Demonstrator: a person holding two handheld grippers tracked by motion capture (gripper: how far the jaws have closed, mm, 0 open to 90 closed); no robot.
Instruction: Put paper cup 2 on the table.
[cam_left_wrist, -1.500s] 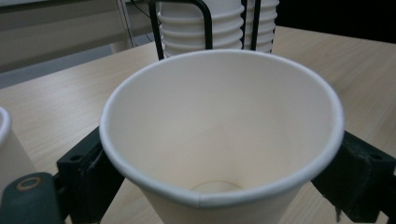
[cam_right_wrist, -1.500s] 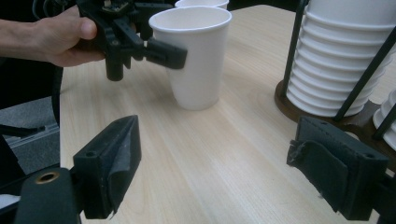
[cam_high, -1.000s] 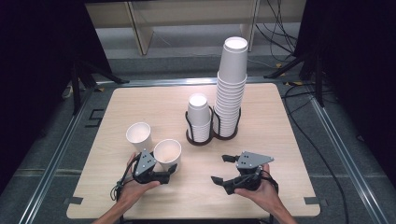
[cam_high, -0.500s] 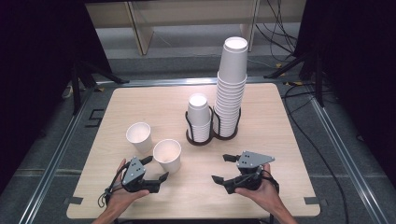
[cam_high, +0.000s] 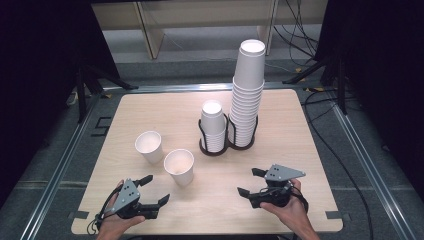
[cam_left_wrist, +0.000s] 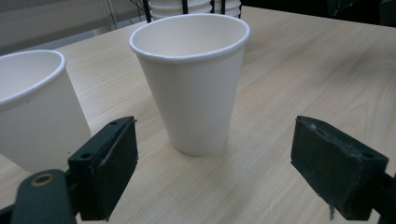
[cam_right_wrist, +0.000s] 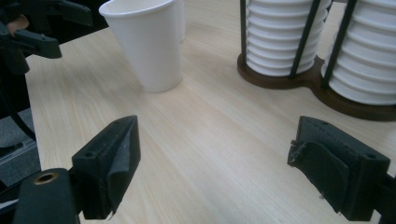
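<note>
Two loose white paper cups stand upright on the wooden table: one (cam_high: 179, 166) near the middle, the other (cam_high: 149, 146) behind it to the left. My left gripper (cam_high: 157, 189) is open by the table's front edge, a little short of the nearer cup (cam_left_wrist: 196, 84), with nothing between its jaws. The second cup (cam_left_wrist: 32, 107) shows at the left of the left gripper view. My right gripper (cam_high: 247, 181) is open and empty at the front right, pointing toward the nearer cup (cam_right_wrist: 144, 44) and the cup holder (cam_right_wrist: 299, 79).
A dark two-ring holder (cam_high: 220, 149) at the table's centre carries a short stack of cups (cam_high: 213, 127) and a tall stack (cam_high: 247, 95). Bare wood lies between the two grippers. The left gripper (cam_right_wrist: 37, 28) appears at the upper left of the right gripper view.
My left gripper has drawn back from the nearer cup toward the front-left edge of the table. The cup stays upright where it was. The right gripper has held still.
</note>
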